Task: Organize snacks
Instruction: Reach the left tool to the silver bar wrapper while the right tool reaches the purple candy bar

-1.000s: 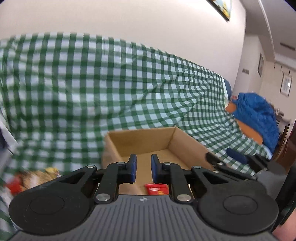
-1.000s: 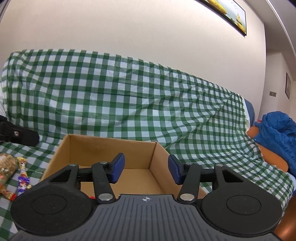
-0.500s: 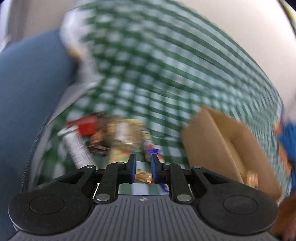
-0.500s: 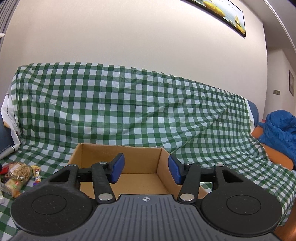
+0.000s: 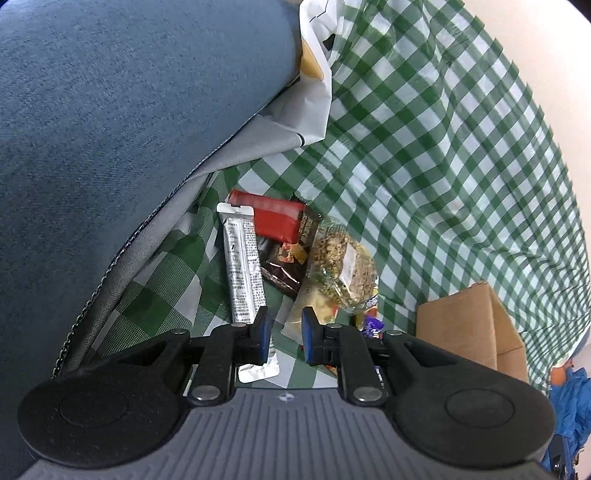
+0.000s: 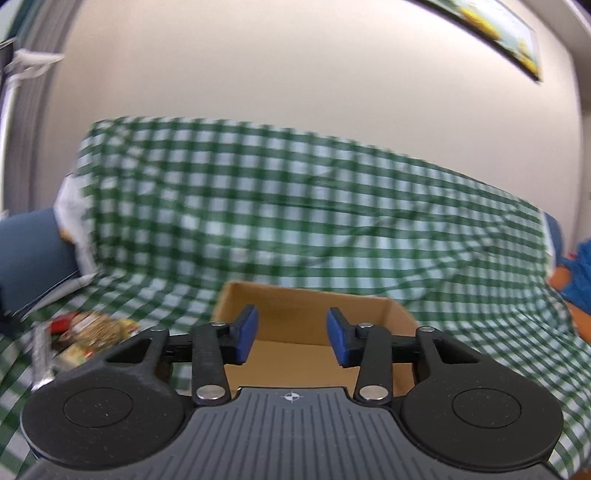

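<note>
Landmark for all entries: the cardboard box [image 5: 476,325], open-topped, standing on the green-and-white checked cloth [image 5: 424,155].

Left wrist view, left to right:
- Blue upholstered cushion [image 5: 110,122], far left of the box, with a grey fabric edge below it.
- Silver-white stick sachet [image 5: 243,269], lying lengthwise on the cloth, well left of the box; its near end runs under the left gripper's finger.
- Red wrapped bar [image 5: 275,219], left of the box, touching the sachet's far end.
- Dark brown snack wrapper [image 5: 286,267], partly under the red bar.
- Clear bag of seeded crackers [image 5: 343,266], left of the box, lying over a pale yellow packet.
- Purple-wrapped sweet [image 5: 373,326], just left of the box, half hidden behind the gripper.
- Left gripper [image 5: 283,334]: blue pads a narrow gap apart, nothing between them, poised over the snack pile.
- Box: only its outer walls show here; contents not visible.
- Blue garment [image 5: 570,402], right of the box.

Right wrist view (blurred), left to right:
- Snack pile [image 6: 88,330], left of the box, on the cloth.
- Right gripper [image 6: 291,336]: jaws closing, pads apart, nothing between them, in front of the box.
- Box [image 6: 295,317]: the visible part of its floor is bare cardboard.
- Framed picture [image 6: 491,33], on the wall above and right of the box.
</note>
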The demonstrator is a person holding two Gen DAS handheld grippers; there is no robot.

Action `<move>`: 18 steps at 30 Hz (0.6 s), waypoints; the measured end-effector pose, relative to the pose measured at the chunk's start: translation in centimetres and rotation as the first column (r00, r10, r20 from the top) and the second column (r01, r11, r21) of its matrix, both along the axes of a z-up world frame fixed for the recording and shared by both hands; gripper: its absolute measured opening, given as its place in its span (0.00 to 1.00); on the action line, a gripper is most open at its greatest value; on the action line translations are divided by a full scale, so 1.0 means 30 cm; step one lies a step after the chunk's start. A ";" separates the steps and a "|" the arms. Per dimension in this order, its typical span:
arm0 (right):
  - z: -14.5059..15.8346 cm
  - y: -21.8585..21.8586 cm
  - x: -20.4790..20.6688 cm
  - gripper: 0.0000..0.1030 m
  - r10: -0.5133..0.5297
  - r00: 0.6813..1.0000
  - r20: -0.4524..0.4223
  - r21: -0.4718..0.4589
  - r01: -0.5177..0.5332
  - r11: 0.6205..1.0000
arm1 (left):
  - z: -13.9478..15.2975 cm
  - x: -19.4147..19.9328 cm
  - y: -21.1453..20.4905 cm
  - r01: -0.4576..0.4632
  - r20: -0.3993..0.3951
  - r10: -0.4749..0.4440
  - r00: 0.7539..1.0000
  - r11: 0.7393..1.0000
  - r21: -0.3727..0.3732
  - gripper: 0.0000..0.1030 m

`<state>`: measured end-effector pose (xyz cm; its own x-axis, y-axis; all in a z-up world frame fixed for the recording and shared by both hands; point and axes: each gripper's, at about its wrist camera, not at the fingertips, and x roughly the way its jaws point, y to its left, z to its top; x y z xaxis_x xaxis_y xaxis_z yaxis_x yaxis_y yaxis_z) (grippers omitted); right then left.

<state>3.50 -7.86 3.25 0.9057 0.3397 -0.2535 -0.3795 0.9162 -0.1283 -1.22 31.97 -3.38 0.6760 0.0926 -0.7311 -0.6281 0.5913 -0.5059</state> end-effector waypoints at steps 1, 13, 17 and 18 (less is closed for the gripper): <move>-0.003 0.015 -0.004 0.40 0.017 1.000 0.003 -0.006 -0.017 1.000 | -0.006 0.017 -0.008 0.000 -0.006 0.000 1.000 1.000 0.002 0.17; -0.095 0.258 -0.034 0.38 0.145 0.989 -0.022 -0.097 -0.147 0.984 | -0.051 0.104 -0.012 0.000 -0.099 0.008 0.995 0.996 0.089 0.18; -0.134 0.359 -0.051 0.38 0.219 0.976 -0.020 -0.147 -0.220 0.964 | -0.065 0.122 -0.006 0.000 -0.120 0.013 0.993 0.995 0.102 0.18; -0.143 0.383 -0.050 0.38 0.229 0.973 -0.018 -0.158 -0.229 0.960 | -0.067 0.124 -0.005 -0.001 -0.123 0.013 0.992 0.995 0.103 0.19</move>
